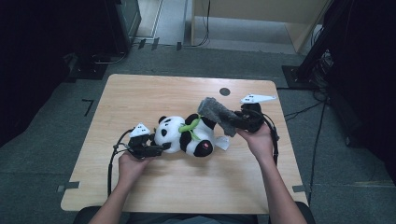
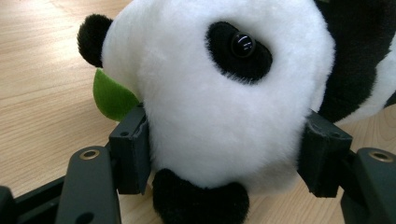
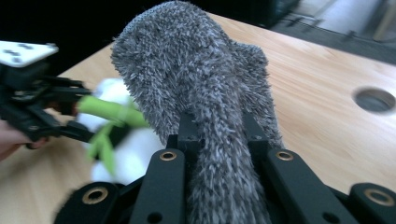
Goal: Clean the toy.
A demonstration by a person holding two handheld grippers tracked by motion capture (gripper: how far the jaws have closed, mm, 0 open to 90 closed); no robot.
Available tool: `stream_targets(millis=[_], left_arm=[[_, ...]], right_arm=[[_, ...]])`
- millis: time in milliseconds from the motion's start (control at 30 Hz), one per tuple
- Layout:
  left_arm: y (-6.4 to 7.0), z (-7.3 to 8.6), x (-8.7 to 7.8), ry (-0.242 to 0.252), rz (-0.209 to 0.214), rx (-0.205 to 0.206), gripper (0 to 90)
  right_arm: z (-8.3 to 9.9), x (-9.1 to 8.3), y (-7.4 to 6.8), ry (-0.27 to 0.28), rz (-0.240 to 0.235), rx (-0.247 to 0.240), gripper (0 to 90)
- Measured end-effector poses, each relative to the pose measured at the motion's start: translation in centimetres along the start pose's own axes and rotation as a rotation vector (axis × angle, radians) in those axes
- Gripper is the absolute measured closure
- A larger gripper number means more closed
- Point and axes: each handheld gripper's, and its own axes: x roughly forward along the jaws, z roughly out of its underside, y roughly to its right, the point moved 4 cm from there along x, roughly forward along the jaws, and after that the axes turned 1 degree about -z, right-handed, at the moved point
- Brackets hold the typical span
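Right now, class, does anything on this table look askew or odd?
Yes. The black-and-white plush panda lies toppled on the light wooden table, its head squeezed between the left gripper jaws. The right gripper pinches a fuzzy grey cloth held above it.

Items counted on the table (image 1: 140, 186): one plush panda (image 1: 184, 135), lying near the middle; one grey fuzzy cloth (image 1: 217, 114), at the panda's right; one green leaf sprig (image 1: 189, 125) on the panda's chest; one white tag (image 1: 223, 143) at the panda's near right side. Grippers: two, one left gripper (image 1: 159, 148) on the panda's head, one right gripper (image 1: 236, 122) on the cloth. Hands: two. Round holes in the tabletop: one hole (image 1: 224, 91), far right of centre
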Motion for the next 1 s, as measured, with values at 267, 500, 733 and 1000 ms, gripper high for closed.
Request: stream_targets(millis=[267,500,733,1000], left_arm=[[0.2,0.2,-0.1,0.002,-0.005,0.009,29.2],[0.2,0.2,-0.1,0.004,-0.005,0.011,29.5],[0.1,0.2,-0.1,0.005,-0.005,0.006,29.6],[0.2,0.2,-0.1,0.006,-0.007,0.002,30.1]], right_arm=[[-2.8,3.5,-3.3,-0.064,-0.058,-0.119,76.3],[-4.5,8.2,-5.4,-0.141,-0.127,-0.172,75.8],[-4.2,11.5,-6.6,-0.218,-0.176,-0.179,75.7],[-4.0,13.9,-7.8,-0.249,-0.223,-0.229,54.1]])
